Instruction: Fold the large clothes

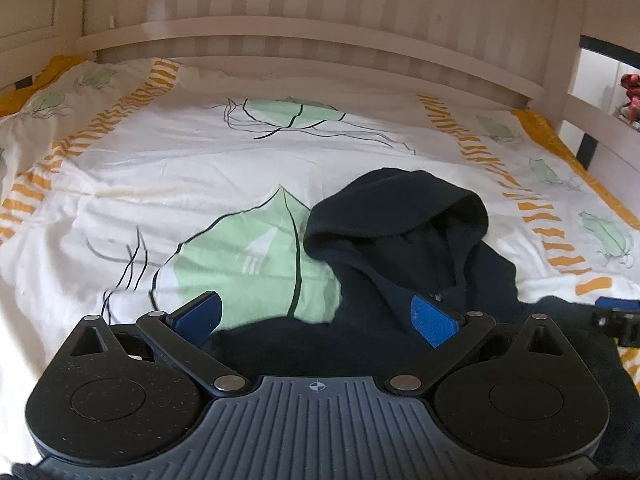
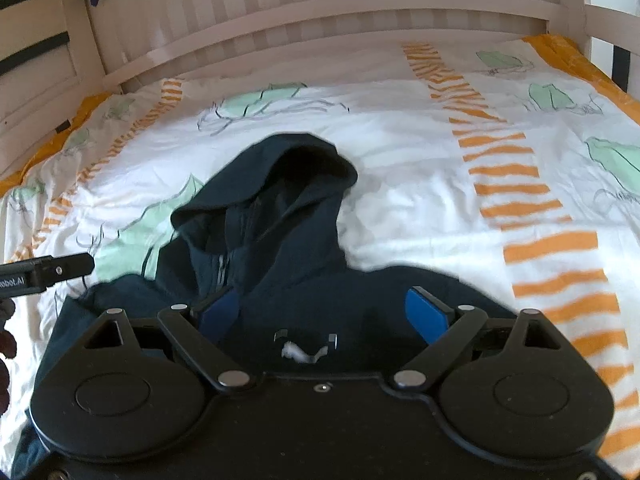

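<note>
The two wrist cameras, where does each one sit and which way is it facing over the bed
Left wrist: sits on the left gripper, angled down across the bed toward the headboard; its own open blue pads frame the dark hoodie, and the right gripper's tip shows at the right edge.
Right wrist: sits on the right gripper, facing the same way; open jaws over the hoodie, with the left gripper's tip at the left edge.
Shared: hoodie, leaf-print duvet, headboard.
</note>
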`<move>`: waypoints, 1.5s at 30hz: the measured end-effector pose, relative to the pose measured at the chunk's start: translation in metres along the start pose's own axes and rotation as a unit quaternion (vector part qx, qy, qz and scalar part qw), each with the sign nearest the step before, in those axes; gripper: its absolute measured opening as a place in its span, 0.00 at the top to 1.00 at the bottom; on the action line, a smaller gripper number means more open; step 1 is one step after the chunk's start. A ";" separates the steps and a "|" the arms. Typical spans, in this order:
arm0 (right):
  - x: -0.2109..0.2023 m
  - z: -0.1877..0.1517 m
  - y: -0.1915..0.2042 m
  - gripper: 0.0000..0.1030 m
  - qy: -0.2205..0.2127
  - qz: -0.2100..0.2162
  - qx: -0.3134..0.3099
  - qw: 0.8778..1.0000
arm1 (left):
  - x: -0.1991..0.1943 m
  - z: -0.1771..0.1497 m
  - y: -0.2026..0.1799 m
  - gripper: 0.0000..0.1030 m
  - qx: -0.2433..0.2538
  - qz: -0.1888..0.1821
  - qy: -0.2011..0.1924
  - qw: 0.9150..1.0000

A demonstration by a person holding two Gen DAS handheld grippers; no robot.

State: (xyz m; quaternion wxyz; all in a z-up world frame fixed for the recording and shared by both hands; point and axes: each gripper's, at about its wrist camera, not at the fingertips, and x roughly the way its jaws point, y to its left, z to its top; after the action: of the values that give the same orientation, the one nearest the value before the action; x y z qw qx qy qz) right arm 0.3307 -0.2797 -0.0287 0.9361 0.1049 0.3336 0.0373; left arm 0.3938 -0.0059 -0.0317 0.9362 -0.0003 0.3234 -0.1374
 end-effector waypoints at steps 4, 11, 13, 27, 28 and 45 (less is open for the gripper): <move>0.013 0.017 -0.005 0.11 -0.008 0.007 0.003 1.000 | 0.016 0.011 0.000 0.01 0.016 -0.001 -0.004 1.000; 0.049 0.041 -0.004 0.11 -0.016 0.001 -0.024 1.000 | 0.057 0.024 -0.012 0.01 0.070 0.011 0.001 0.997; 0.063 0.047 -0.006 0.11 -0.013 -0.005 -0.026 1.000 | 0.070 0.025 -0.015 0.01 0.091 0.018 0.003 0.996; 0.140 0.068 -0.022 0.12 0.012 -0.003 0.000 1.000 | 0.157 0.031 -0.032 0.01 0.184 0.052 0.035 0.981; 0.142 0.068 -0.023 0.12 0.014 -0.002 0.004 1.000 | 0.162 0.032 -0.033 0.01 0.188 0.056 0.038 0.980; 0.158 0.073 -0.017 0.25 0.004 -0.080 -0.050 0.996 | 0.157 0.066 0.028 0.00 0.006 0.069 -0.010 0.998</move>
State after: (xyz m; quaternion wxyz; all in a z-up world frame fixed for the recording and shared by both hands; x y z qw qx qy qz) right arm 0.4988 -0.2868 -0.0749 0.9390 0.0308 0.3419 -0.0204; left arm 0.5587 -0.0250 -0.0771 0.9466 0.0264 0.3128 -0.0742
